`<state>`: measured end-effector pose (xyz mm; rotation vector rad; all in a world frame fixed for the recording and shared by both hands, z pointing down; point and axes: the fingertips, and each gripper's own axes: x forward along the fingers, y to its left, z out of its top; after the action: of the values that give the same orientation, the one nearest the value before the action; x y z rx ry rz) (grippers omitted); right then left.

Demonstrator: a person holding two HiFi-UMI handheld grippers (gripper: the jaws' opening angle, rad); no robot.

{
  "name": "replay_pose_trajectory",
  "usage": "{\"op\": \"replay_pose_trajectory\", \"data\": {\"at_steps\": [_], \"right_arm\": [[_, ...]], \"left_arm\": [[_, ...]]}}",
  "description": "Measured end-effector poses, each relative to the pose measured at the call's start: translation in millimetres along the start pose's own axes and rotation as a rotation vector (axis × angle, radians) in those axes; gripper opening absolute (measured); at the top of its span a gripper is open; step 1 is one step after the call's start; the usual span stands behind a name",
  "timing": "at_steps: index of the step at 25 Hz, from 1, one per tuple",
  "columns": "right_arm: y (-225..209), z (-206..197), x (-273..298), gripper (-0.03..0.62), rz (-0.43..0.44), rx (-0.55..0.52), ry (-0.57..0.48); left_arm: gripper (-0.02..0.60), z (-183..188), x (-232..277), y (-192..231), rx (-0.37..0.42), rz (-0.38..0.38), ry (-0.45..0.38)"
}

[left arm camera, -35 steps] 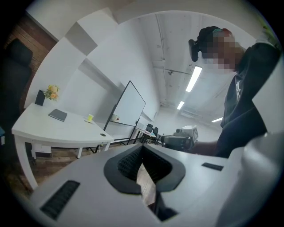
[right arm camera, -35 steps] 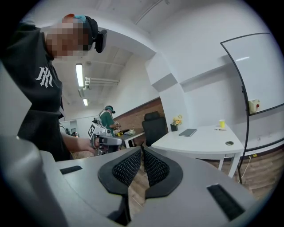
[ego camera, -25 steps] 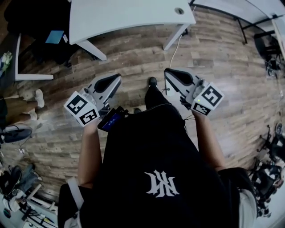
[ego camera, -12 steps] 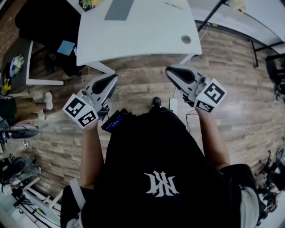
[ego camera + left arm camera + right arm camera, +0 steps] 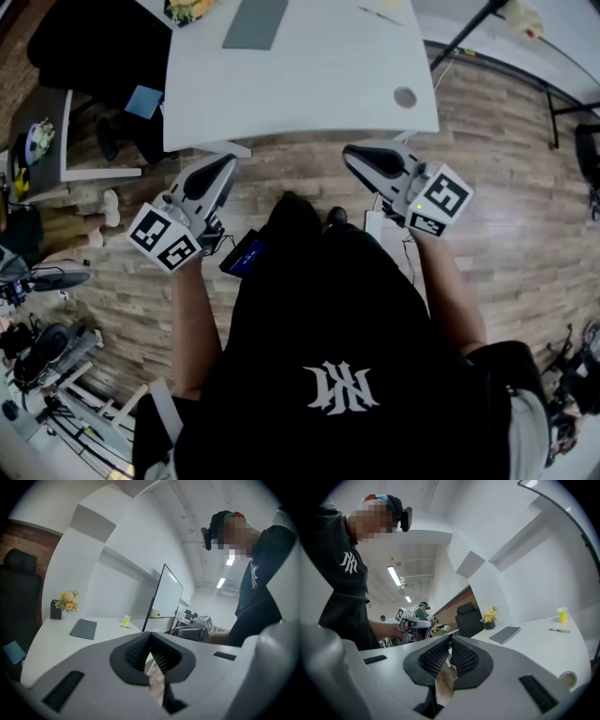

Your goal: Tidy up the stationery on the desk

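Both jaws pinched together with nothing between them: left gripper (image 5: pixel 223 169), right gripper (image 5: pixel 364 157). Both are short of the desk (image 5: pixel 309 94) edge, over floor. Stationery lies ahead of the tips: grey notebook (image 5: pixel 255 21) beyond the left, pen (image 5: pixel 380 13) and yellow cup (image 5: pixel 562 615) well beyond the right. Risk: if I reach in closed, I'd likely shove the pen off or topple the cup.

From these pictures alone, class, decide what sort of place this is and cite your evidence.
Probably an office or lab workspace: a white desk with a grey notebook, a black office chair and a whiteboard.
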<state>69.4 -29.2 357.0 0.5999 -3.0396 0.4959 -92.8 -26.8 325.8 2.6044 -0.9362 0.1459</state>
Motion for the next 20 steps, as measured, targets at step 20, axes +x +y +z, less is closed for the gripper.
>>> {"op": "replay_pose_trajectory", "data": {"at_steps": [20], "right_arm": [[-156.0,41.8,158.2,0.044,-0.186,0.171,0.104]], "left_arm": [[0.002,44.9,77.8,248.9,-0.091,-0.036,0.123]]}}
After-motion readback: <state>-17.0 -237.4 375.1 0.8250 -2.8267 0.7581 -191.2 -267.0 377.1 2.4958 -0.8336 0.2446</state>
